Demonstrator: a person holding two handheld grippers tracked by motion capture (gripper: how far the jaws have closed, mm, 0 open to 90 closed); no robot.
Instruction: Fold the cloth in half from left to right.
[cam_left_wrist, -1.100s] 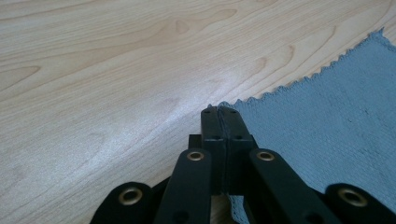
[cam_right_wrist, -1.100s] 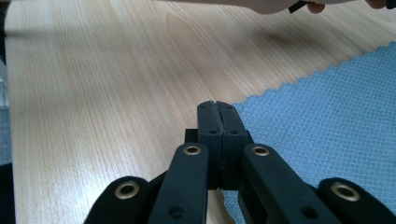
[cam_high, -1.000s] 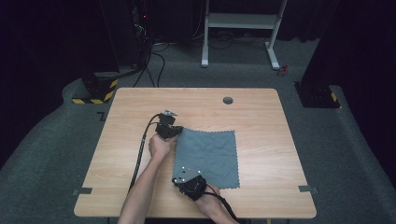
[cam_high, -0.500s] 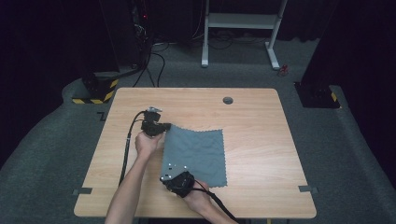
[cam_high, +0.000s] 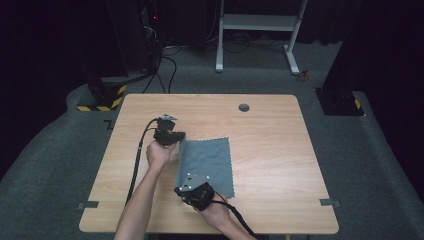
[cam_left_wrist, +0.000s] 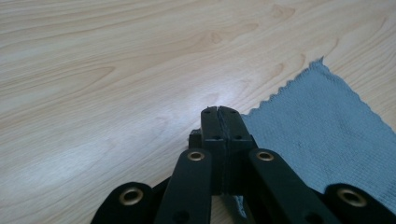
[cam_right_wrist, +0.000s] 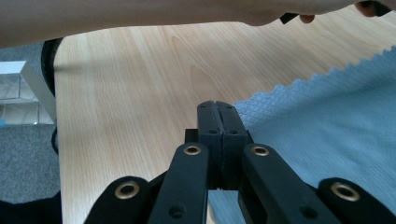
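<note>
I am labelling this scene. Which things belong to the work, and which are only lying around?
In the work: grey cloth, left gripper pinching its far left corner, right gripper pinching its near left corner.

Lying around: table, round dark hole cover, white frame on the floor behind.

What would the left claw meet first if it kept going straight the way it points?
Probably just bare table: the left claw, shut on the grey cloth edge, points across open wood, though depth is unclear.
</note>
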